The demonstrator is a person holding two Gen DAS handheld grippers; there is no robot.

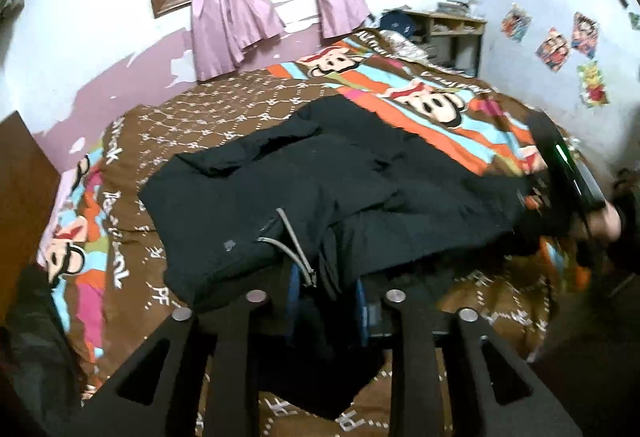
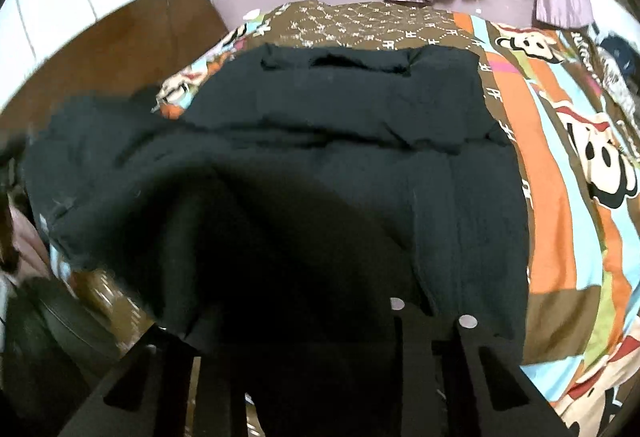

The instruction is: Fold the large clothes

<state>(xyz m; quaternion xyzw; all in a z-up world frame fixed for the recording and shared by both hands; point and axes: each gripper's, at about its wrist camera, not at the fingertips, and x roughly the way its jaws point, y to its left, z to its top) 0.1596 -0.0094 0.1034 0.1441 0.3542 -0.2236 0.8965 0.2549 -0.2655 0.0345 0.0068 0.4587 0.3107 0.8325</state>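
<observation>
A large black garment with grey drawstrings lies spread on the bed. My left gripper is shut on the garment's near edge, cloth bunched between its blue-padded fingers. My right gripper shows at the right of the left wrist view, holding the garment's other end lifted. In the right wrist view the black garment fills the middle and drapes over my right gripper, which is shut on the cloth; its left finger is hidden under the fabric.
The bed has a brown, striped cartoon-monkey cover. A wooden headboard stands at the left. Purple curtains hang at the window behind. A shelf stands by the far corner. A dark item lies at the bed's near left.
</observation>
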